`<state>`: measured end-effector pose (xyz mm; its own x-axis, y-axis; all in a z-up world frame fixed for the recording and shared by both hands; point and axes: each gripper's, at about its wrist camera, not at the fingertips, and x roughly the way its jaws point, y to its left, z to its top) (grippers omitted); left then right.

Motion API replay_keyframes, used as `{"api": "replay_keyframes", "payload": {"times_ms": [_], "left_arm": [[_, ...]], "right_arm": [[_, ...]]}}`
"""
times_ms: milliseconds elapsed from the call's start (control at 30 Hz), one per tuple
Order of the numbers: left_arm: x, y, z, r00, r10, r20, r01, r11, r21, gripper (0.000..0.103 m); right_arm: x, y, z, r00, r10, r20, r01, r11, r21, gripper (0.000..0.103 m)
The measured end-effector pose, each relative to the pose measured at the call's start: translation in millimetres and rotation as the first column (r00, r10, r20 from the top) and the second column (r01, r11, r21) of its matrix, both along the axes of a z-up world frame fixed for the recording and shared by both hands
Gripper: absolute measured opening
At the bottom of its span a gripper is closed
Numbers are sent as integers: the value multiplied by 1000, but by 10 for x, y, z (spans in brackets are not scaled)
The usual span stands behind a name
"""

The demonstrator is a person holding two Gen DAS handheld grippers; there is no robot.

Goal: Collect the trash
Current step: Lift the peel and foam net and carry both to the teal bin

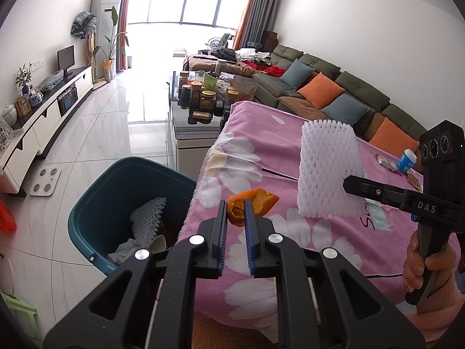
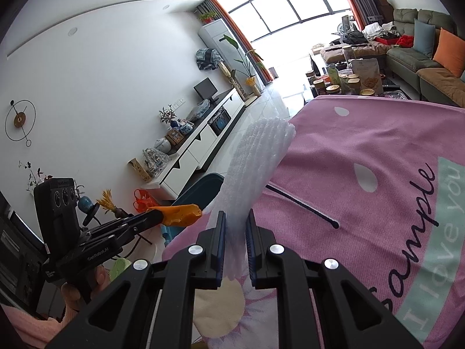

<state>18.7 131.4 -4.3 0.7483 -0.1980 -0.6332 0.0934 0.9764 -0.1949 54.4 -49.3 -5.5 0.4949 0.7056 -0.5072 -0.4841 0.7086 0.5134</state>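
My left gripper (image 1: 235, 209) is shut on a piece of orange peel (image 1: 255, 202) held above the left edge of the pink flowered cloth (image 1: 252, 151). Seen from the right wrist, the same peel (image 2: 181, 214) sticks out of the left gripper's tip at the lower left. My right gripper (image 2: 235, 226) is shut on a white foam fruit net (image 2: 255, 160), which stands up from its jaws. The left wrist view shows that net (image 1: 328, 171) hanging off the right gripper's black fingers (image 1: 366, 187). A teal bin (image 1: 116, 203) stands on the floor left of the table, below the peel.
The bin holds another foam net (image 1: 148, 221) and crumpled scraps. A small blue-capped bottle (image 1: 408, 160) and wrappers (image 1: 386, 161) lie on the cloth at the far right. A low table crowded with jars (image 1: 200, 96) stands behind, a sofa (image 1: 334, 93) to the right, a TV cabinet (image 1: 43, 122) on the left.
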Motion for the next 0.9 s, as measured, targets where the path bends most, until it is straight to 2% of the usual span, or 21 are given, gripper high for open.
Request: {"api": "replay_keyframes", "payload": {"times_ms": [900], "left_arm": [[-91,357,61,995,96,18,-97,995,10,12]], "right_arm": [[116,507,30,994,106,-2,-106,994,-25,12]]}}
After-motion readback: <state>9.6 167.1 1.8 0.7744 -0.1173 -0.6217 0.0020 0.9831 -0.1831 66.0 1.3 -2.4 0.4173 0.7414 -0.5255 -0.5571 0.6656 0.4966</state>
